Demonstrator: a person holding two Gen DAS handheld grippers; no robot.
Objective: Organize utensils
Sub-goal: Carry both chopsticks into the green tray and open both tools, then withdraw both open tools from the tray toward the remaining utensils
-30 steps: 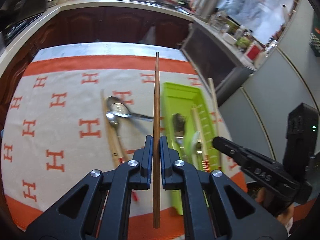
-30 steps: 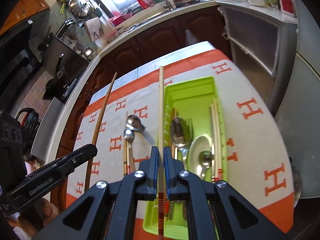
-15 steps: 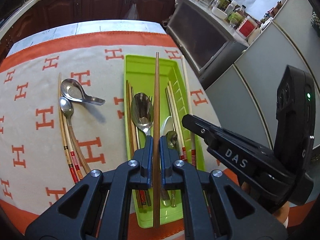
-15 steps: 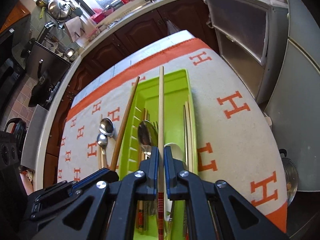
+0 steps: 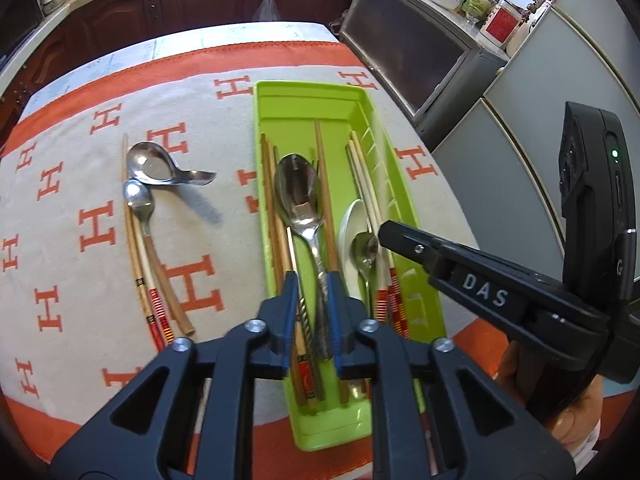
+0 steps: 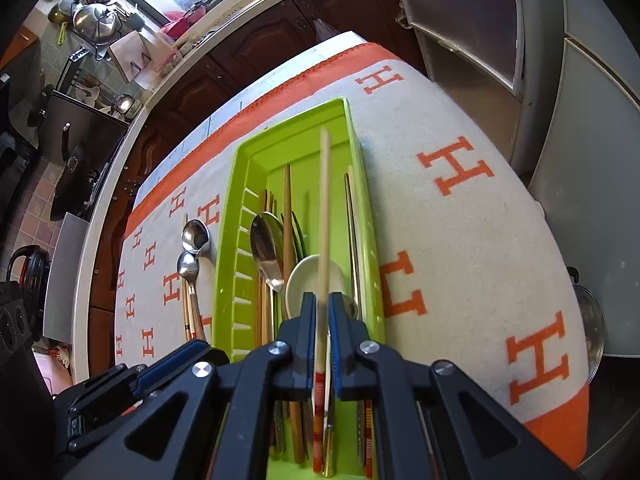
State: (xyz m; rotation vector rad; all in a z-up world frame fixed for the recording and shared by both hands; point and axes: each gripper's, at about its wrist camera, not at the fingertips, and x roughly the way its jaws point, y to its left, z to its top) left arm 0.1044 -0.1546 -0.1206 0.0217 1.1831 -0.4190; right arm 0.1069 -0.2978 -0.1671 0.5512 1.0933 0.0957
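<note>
While two spoons (image 5: 148, 184) and a few chopsticks (image 5: 150, 280) lie loose on the tabletop (image 5: 80, 152) left of the green tray (image 5: 400, 184), the left claw (image 5: 312, 292) hangs over the tray's near end with jaws parted and nothing gripped; a brown chopstick (image 5: 324, 184) lies lengthwise in the tray beyond it. Further right, the right claw (image 6: 322, 312) is clenched on a pale chopstick (image 6: 325, 208), held parallel to the tray's long walls, likely so it drops between the white spoon (image 6: 304, 284) and the right wall, where room is narrow.
</note>
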